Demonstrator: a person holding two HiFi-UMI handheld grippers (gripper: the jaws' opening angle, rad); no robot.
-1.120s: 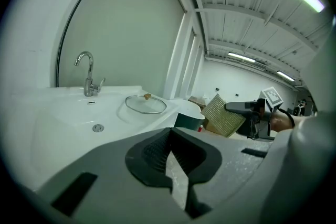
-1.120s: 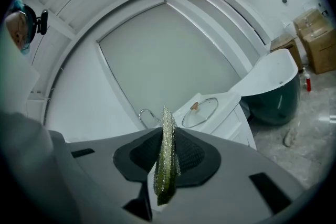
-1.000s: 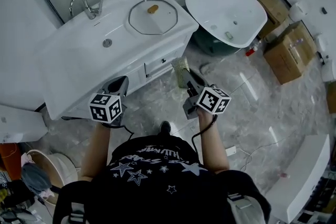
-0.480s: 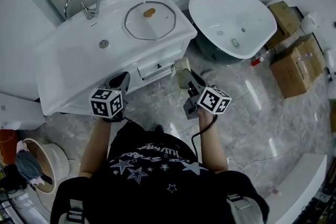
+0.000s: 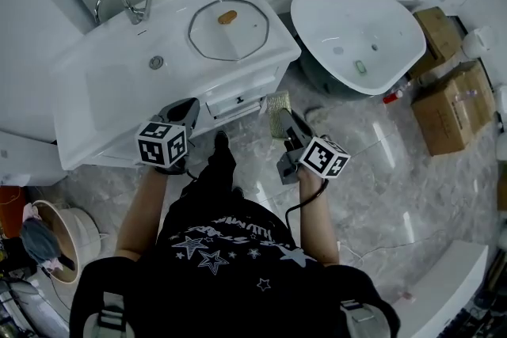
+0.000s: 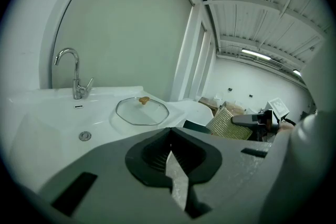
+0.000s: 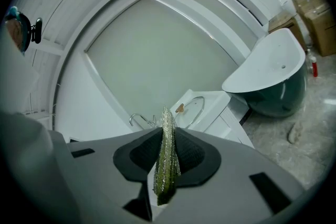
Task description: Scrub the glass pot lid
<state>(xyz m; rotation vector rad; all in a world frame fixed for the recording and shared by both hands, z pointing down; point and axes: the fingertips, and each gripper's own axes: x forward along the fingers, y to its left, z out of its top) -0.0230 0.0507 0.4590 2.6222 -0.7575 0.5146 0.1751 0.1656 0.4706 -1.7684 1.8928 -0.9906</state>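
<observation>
The glass pot lid (image 5: 228, 29), eight-sided with a brown knob, lies flat on the white vanity top (image 5: 119, 83), to the right of the basin drain (image 5: 156, 62) and faucet (image 5: 119, 4). My left gripper (image 5: 184, 112) hangs in front of the vanity's front edge, shut with nothing in it. My right gripper (image 5: 283, 117) is off the vanity's right front corner, shut on a green-gold scrub pad (image 5: 276, 102). The left gripper view shows the lid (image 6: 142, 111) ahead and the pad (image 6: 227, 124) at the right. In the right gripper view the pad (image 7: 167, 155) stands edge-on, with the lid (image 7: 191, 106) beyond.
A white freestanding tub (image 5: 356, 32) sits right of the vanity, with a red bottle (image 5: 394, 97) and cardboard boxes (image 5: 451, 107) on the marble floor past it. A vanity drawer (image 5: 238, 100) faces me. A bucket (image 5: 55, 237) stands at lower left.
The person's leg has stepped forward toward the vanity and the head view has shifted slightly. Both grippers remain in front of the cabinet, the right one still shut on the pad.
</observation>
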